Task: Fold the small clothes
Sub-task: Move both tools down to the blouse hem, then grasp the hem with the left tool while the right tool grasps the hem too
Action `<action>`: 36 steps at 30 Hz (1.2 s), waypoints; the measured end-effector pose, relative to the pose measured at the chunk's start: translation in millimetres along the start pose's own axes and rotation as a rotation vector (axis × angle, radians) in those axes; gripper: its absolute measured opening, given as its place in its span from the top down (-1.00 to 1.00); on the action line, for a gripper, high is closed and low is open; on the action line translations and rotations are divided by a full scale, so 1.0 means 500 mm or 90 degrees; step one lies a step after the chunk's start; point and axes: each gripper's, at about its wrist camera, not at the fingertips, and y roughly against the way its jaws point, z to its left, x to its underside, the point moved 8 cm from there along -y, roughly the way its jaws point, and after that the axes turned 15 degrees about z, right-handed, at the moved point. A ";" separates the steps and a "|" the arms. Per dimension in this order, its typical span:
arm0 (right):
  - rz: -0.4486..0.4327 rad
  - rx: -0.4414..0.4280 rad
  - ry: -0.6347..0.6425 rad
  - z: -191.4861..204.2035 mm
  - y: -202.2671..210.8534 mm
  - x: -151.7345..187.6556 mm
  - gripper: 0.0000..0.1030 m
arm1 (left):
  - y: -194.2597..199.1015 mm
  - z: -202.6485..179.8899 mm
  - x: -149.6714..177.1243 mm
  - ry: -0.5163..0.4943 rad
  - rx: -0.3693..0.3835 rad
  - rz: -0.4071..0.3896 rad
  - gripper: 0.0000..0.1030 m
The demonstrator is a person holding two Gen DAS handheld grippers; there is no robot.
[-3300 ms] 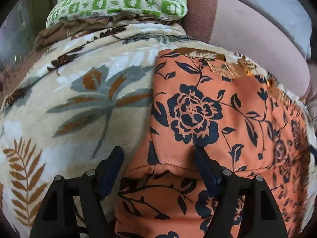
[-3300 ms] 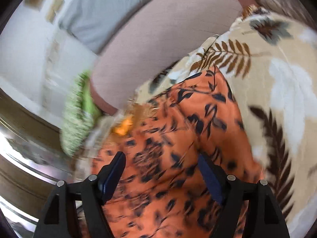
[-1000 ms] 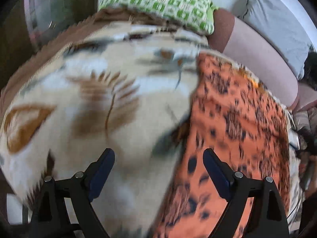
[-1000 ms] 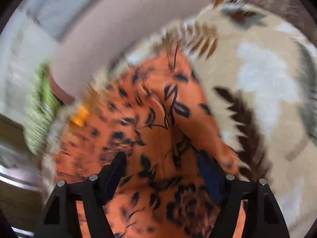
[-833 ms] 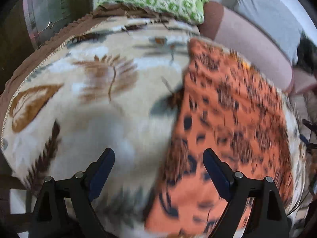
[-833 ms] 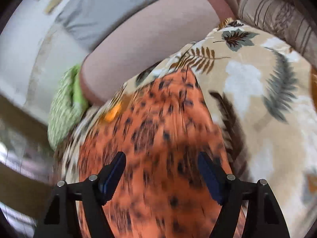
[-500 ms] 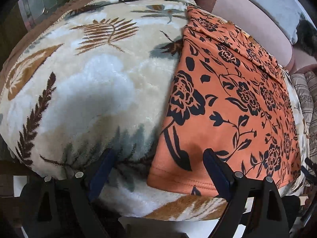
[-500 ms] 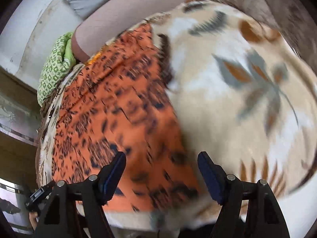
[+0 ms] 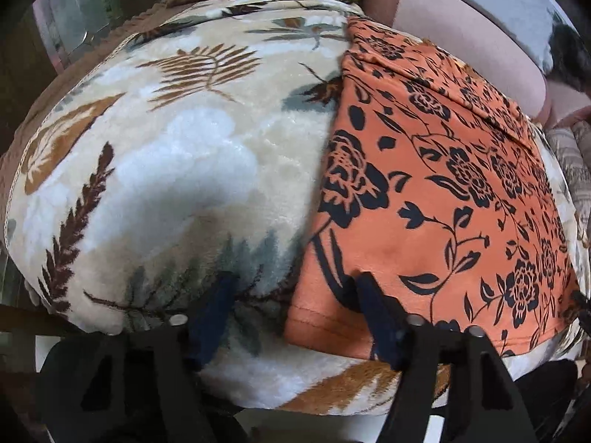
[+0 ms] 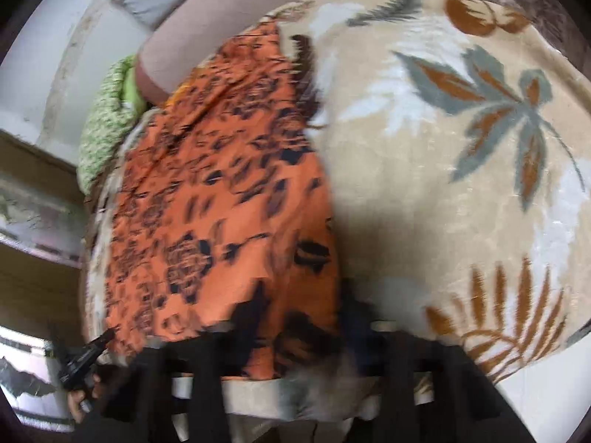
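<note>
Both tongs are closing on the near hem corners of the orange floral garment point(image 9: 443, 199) on the blanket point(image 9: 184, 170), left tongs point(image 9: 295, 295) half-wide, right tongs point(image 10: 295, 317) narrow, corner between each pair, likely needing a lift toward the far edge next.

The left gripper point(image 9: 293, 295) points steeply down at the near edge of the bed, its two dark blue fingers point(image 9: 373, 310) spread moderately and its jaws closing. The right-hand finger rests on orange cloth and the left-hand one on the blanket beside it; the pads do not yet pinch anything.

The right gripper point(image 10: 303, 317) also tilts downward at the near edge, further right in the scene. Its jaws are closing and stand narrower than the left pair, with a corner of cloth between them; blur hides whether the pads already press on it.

A hand point(image 10: 79, 398) shows at the lower left of the right wrist view, wrapped around the other tool.
</note>
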 end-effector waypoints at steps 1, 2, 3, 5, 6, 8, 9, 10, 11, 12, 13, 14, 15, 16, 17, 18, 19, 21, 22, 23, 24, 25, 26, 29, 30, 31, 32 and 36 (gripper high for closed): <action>0.005 0.009 -0.001 -0.003 -0.005 0.000 0.39 | 0.000 0.004 -0.002 0.005 0.005 -0.001 -0.25; 0.017 0.016 -0.013 -0.014 -0.018 -0.002 0.39 | 0.001 0.004 -0.003 0.007 0.006 -0.001 -0.24; 0.027 0.011 -0.025 -0.023 -0.025 -0.002 0.37 | 0.002 0.005 -0.002 0.006 0.008 0.000 -0.24; 0.029 -0.037 -0.058 -0.033 -0.027 -0.007 0.36 | 0.001 0.003 -0.001 -0.001 0.006 -0.001 -0.27; 0.030 -0.049 -0.067 -0.037 -0.024 -0.008 0.34 | 0.000 0.000 0.000 -0.006 0.007 0.000 -0.40; 0.040 -0.086 -0.090 -0.047 -0.029 -0.011 0.32 | -0.006 -0.011 0.000 -0.017 0.008 0.011 -0.56; 0.045 -0.092 -0.093 -0.049 -0.029 -0.012 0.33 | -0.008 -0.017 0.001 -0.021 -0.006 0.016 -0.56; 0.048 -0.095 -0.097 -0.050 -0.026 -0.013 0.41 | -0.008 -0.021 0.002 -0.028 -0.020 0.020 -0.52; 0.048 -0.091 -0.097 -0.047 -0.021 -0.011 0.63 | -0.004 -0.026 0.004 -0.030 -0.022 0.014 -0.04; 0.045 -0.086 -0.086 -0.040 -0.015 -0.011 0.71 | 0.002 -0.028 0.004 -0.036 -0.021 0.008 0.52; 0.041 -0.088 -0.078 -0.031 -0.006 -0.008 0.75 | 0.005 -0.033 0.003 -0.044 -0.009 0.011 0.70; 0.037 -0.095 -0.075 -0.025 0.001 -0.007 0.76 | 0.010 -0.030 0.001 -0.038 0.004 0.016 0.79; 0.032 -0.104 -0.071 -0.018 0.005 -0.008 0.77 | 0.010 -0.026 -0.002 -0.029 0.015 0.018 0.82; 0.031 -0.106 -0.071 -0.017 0.003 -0.011 0.77 | 0.006 -0.020 -0.005 -0.020 0.031 0.026 0.82; 0.036 -0.104 -0.081 -0.021 -0.007 -0.014 0.77 | 0.003 -0.016 -0.005 -0.012 0.041 0.030 0.82; 0.042 -0.111 -0.087 -0.025 -0.011 -0.012 0.77 | 0.004 -0.014 -0.005 -0.008 0.048 0.031 0.83; 0.042 -0.117 -0.089 -0.024 -0.012 -0.013 0.78 | 0.013 -0.013 -0.006 -0.005 0.056 0.026 0.85; 0.026 -0.148 -0.084 -0.012 0.004 -0.015 0.78 | 0.033 -0.010 -0.005 -0.003 0.068 0.010 0.86; 0.016 -0.159 -0.082 -0.006 0.015 -0.016 0.78 | 0.046 -0.010 -0.006 0.001 0.083 0.003 0.87; 0.004 -0.172 -0.080 -0.001 0.027 -0.019 0.79 | 0.058 -0.011 -0.010 0.002 0.095 -0.003 0.87; -0.004 -0.183 -0.081 0.002 0.036 -0.023 0.79 | 0.068 -0.014 -0.015 0.000 0.101 -0.009 0.87; -0.011 -0.200 -0.081 0.008 0.046 -0.030 0.79 | 0.078 -0.018 -0.022 -0.003 0.105 -0.017 0.87; -0.016 -0.211 -0.078 0.014 0.053 -0.036 0.80 | 0.091 -0.024 -0.034 -0.005 0.109 -0.026 0.88; -0.040 -0.255 -0.077 0.039 0.081 -0.063 0.80 | 0.123 -0.040 -0.068 -0.004 0.130 -0.046 0.88; -0.044 -0.262 -0.075 0.045 0.087 -0.069 0.80 | 0.134 -0.043 -0.077 -0.005 0.134 -0.053 0.88; -0.051 -0.271 -0.071 0.054 0.096 -0.080 0.80 | 0.146 -0.048 -0.090 -0.008 0.136 -0.062 0.88; -0.055 -0.284 -0.070 0.062 0.102 -0.092 0.80 | 0.160 -0.053 -0.103 -0.012 0.137 -0.072 0.88; -0.077 -0.313 -0.059 0.088 0.134 -0.164 0.80 | 0.213 -0.076 -0.190 -0.029 0.143 -0.104 0.88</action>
